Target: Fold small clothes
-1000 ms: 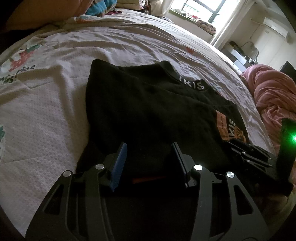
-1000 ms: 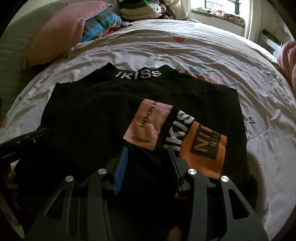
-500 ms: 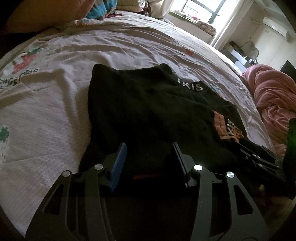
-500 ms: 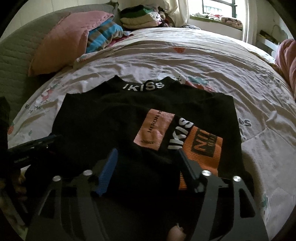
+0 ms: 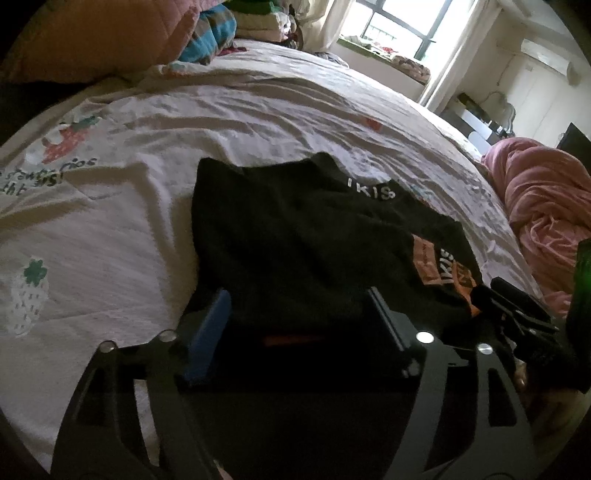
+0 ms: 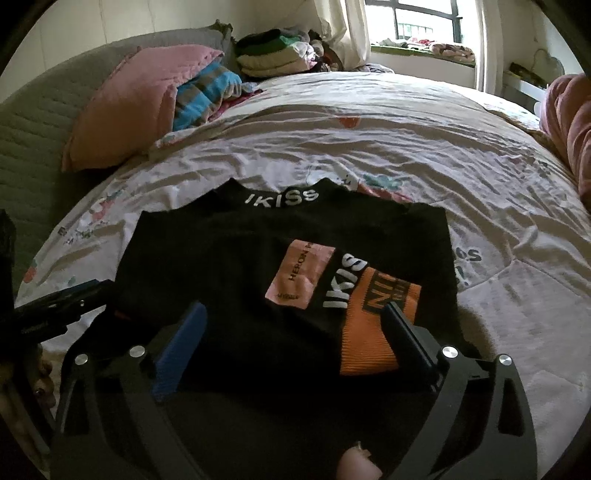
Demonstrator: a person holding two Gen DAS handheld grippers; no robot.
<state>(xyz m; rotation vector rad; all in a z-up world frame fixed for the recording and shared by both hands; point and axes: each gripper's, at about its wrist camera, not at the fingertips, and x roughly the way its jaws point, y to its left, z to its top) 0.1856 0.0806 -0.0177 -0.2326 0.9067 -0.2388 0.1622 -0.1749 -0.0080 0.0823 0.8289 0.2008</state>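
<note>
A black top (image 5: 295, 236) with a white "IKISS" collar and pink and orange patches (image 6: 306, 273) lies on the white bedspread, partly folded. My left gripper (image 5: 299, 314) is open, its fingers straddling the near left hem. My right gripper (image 6: 295, 325) is open wide, its fingers on either side of the near hem by the orange patch. The right gripper shows at the right edge of the left wrist view (image 5: 517, 317); the left gripper shows at the left edge of the right wrist view (image 6: 59, 306).
The printed bedspread (image 6: 406, 140) stretches beyond the top. A pink pillow (image 6: 129, 103), a striped cloth (image 6: 207, 92) and a stack of folded clothes (image 6: 273, 55) sit at the head. A pink blanket (image 5: 543, 206) lies at the right. A window (image 6: 424, 22) is behind.
Both grippers have drawn back from the top, so it looks farther away. The right gripper's jaws have opened wider. The top itself has not moved.
</note>
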